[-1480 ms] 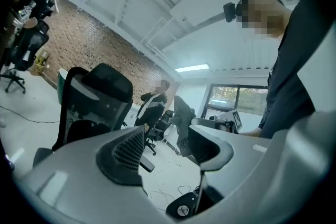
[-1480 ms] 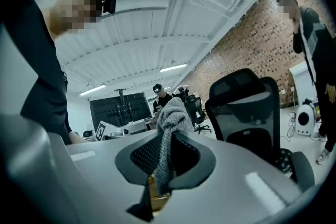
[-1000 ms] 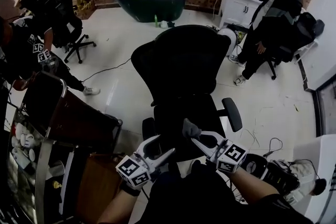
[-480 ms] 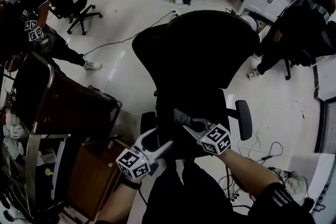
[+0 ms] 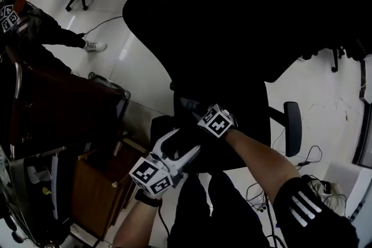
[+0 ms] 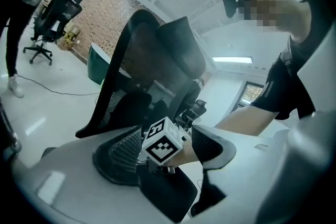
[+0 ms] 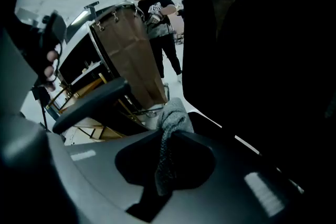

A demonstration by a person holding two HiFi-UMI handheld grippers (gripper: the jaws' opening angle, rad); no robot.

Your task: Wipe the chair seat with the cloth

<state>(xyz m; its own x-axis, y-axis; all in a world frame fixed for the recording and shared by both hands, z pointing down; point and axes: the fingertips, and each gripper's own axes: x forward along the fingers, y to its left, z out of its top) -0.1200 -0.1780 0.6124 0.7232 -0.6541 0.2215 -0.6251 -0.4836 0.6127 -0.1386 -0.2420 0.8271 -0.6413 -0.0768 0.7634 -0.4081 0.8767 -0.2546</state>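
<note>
Pinching the grey cloth tight, the right gripper holds it low over the chair seat, toward its left side. The left gripper sits just beside it, jaws spread wide, gripping nothing.

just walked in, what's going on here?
A person with two handheld grippers works on a black office chair. The right gripper is shut on a grey cloth, low over the left side of the seat. The left gripper hangs open and empty near the seat's front. Cloth-to-seat contact isn't clear.
</note>
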